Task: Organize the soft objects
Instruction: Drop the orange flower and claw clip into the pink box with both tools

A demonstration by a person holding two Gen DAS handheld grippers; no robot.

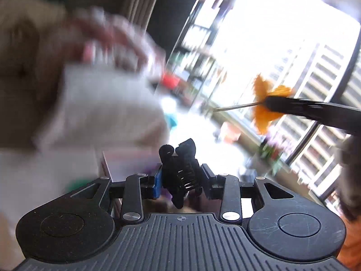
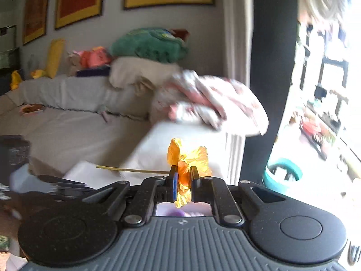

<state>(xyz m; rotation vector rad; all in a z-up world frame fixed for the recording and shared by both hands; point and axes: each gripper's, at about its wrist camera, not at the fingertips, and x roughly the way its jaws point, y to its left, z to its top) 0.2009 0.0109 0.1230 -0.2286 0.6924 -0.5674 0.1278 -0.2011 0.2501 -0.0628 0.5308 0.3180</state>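
Note:
My left gripper (image 1: 181, 176) is shut on a small black ribbed soft item (image 1: 180, 169) that sticks up between its fingers. My right gripper (image 2: 183, 180) is shut on an orange fabric flower (image 2: 187, 158) with a thin yellow stem (image 2: 130, 169) pointing left. The flower (image 1: 268, 99) and the right gripper's dark finger (image 1: 315, 110) also show in the left wrist view, held up at the right. A folded pink-and-white patterned blanket (image 2: 214, 99) lies on the sofa arm (image 2: 191, 135); it is blurred in the left wrist view (image 1: 108, 45).
A grey sofa (image 2: 67, 131) carries a beige cushion (image 2: 140, 74), a green blanket (image 2: 149, 45), and yellow and pink soft items (image 2: 94, 56) along its back. A teal pot (image 2: 282, 174) stands on the floor by the bright window. Shelves (image 1: 198, 52) stand beyond.

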